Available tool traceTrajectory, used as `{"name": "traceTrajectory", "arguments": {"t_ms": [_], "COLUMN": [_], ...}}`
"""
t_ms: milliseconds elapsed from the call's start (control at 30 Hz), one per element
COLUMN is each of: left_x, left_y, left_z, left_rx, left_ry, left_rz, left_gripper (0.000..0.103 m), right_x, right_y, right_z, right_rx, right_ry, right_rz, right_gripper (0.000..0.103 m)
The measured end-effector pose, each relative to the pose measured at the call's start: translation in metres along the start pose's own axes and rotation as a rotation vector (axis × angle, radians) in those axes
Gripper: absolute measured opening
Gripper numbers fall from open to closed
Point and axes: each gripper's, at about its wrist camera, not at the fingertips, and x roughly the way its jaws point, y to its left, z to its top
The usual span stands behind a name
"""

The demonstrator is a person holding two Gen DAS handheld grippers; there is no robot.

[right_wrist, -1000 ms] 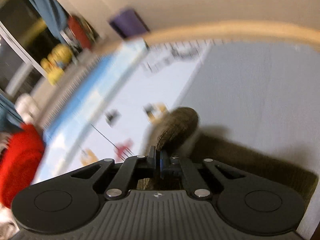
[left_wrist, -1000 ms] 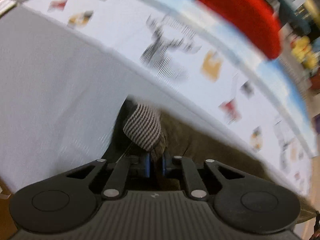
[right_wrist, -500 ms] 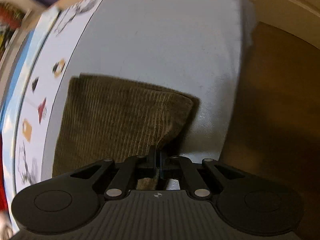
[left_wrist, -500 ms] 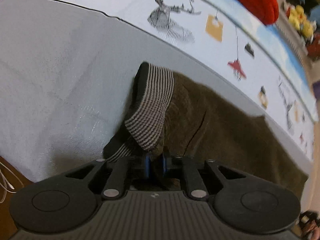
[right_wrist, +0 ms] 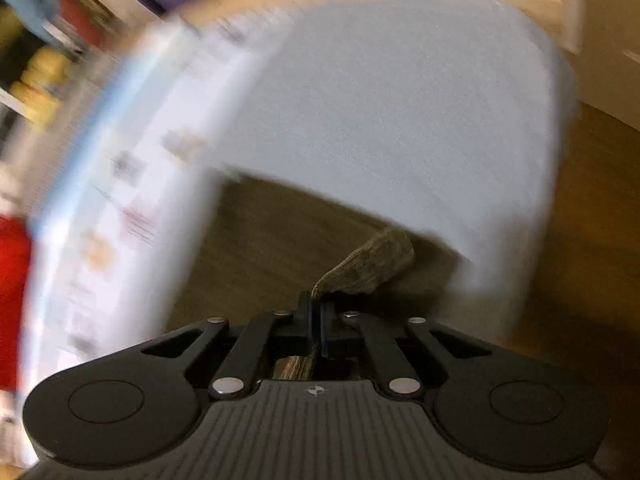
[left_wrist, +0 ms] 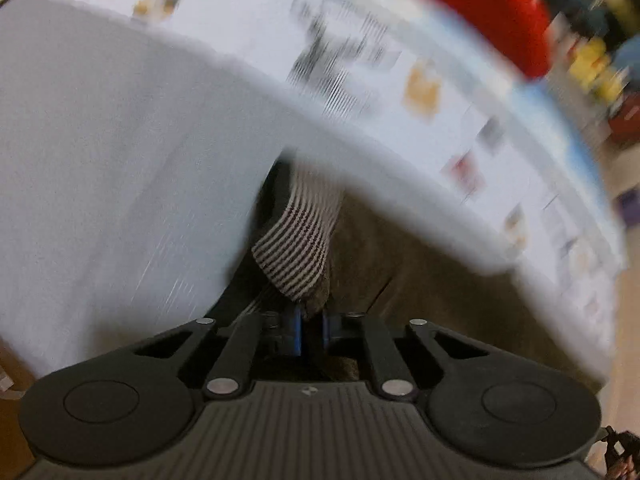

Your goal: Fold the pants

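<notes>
Olive-brown corduroy pants lie on a grey bed sheet. My left gripper is shut on the pants at the striped black-and-white waistband, which stands up from the jaws. My right gripper is shut on a raised corner of the pants, with the rest of the fabric spread flat beyond it. Both views are motion-blurred.
A white cover with printed pictures runs along the far side of the bed, and it also shows in the right wrist view. A red cushion lies beyond it. Brown floor is at the bed's right edge.
Both grippers have swung with the pants still held; the views have tilted and blurred, and the bed's far side and room have come back into view.
</notes>
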Motion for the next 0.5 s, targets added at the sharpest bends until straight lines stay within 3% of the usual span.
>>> {"name": "traceTrajectory", "arguments": {"t_ms": [67,133,200,300,333,400,500], "left_x": [-0.024,-0.034,-0.031,-0.002,0.006,0.009,0.007], "left_y": [0.004,0.006,0.008,0.007,0.007,0.009,0.013], "left_z": [0.006,0.006,0.002,-0.012,-0.016,-0.016,-0.013], "left_rx": [-0.043,-0.054,-0.03,0.073,0.093,0.106,0.07], "left_ry": [-0.125,-0.16,-0.107,0.088,0.132,0.14,0.127], "left_rz": [-0.08,-0.099,-0.086,0.017,0.046,0.056,0.041], "left_gripper": [0.009,0.009,0.009,0.009,0.009,0.01,0.01], "right_x": [-0.035,-0.054,-0.05,-0.01,0.0,0.003,-0.001], "right_y": [0.02,0.021,0.012,-0.006,-0.013,-0.023,-0.025], "right_z": [0.008,0.011,0.012,0.001,-0.003,-0.004,0.0], "right_rx": [-0.069,-0.065,-0.047,-0.084,-0.073,-0.02,-0.014], "right_ry": [-0.201,-0.304,-0.272,-0.003,0.066,0.087,0.027], "right_rz": [0.206,0.282,0.182,-0.087,-0.126,-0.136,-0.158], "right_gripper": [0.002,0.001,0.001,0.001,0.001,0.0,0.0]}}
